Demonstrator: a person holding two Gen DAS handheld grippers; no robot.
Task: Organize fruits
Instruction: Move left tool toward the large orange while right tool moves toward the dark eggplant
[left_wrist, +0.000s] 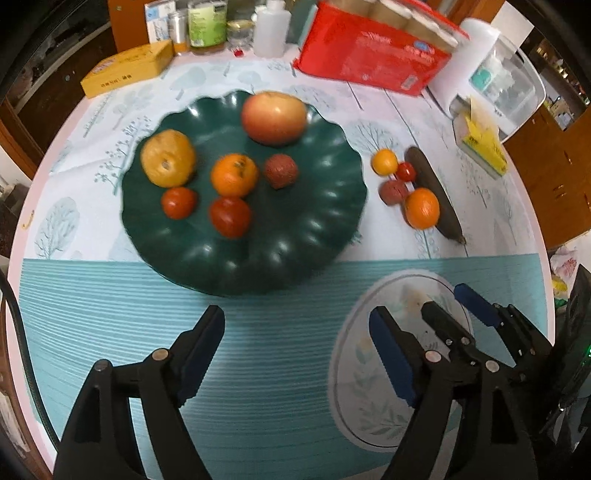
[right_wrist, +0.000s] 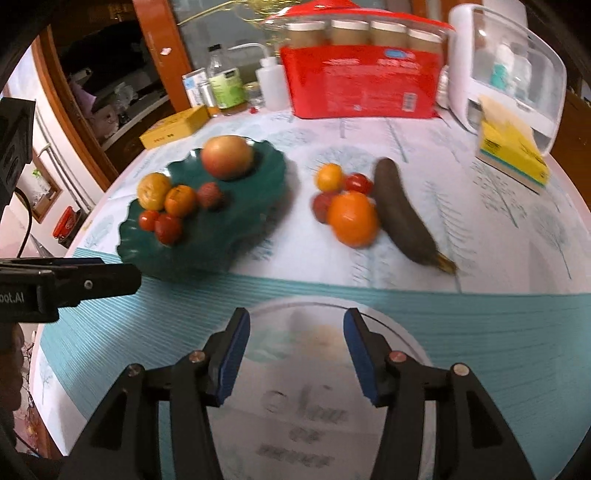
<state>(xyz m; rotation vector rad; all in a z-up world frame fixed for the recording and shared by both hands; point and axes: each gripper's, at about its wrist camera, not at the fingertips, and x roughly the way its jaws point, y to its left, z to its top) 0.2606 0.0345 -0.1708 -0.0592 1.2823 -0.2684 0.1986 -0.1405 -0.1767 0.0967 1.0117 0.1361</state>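
A home dining room, lived-in and cluttered.

A round table (left_wrist: 110, 314) with tree-print oilcloth holds a green fruit plate (left_wrist: 332, 206), medicine bottles (left_wrist: 207, 26), a tissue box (left_wrist: 484, 147) and a red grocery pack (left_wrist: 369, 55); wooden cabinets (right_wrist: 110, 92) stand behind.

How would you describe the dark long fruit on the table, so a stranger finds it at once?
Start at the green plate; the loose fruit pile lies to its right. On that pile's far right edge lies the dark banana, the only long brown-black fruit among small round ones.

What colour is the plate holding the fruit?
Dark green, with a scalloped rim: the plate shows best in the left wrist view.
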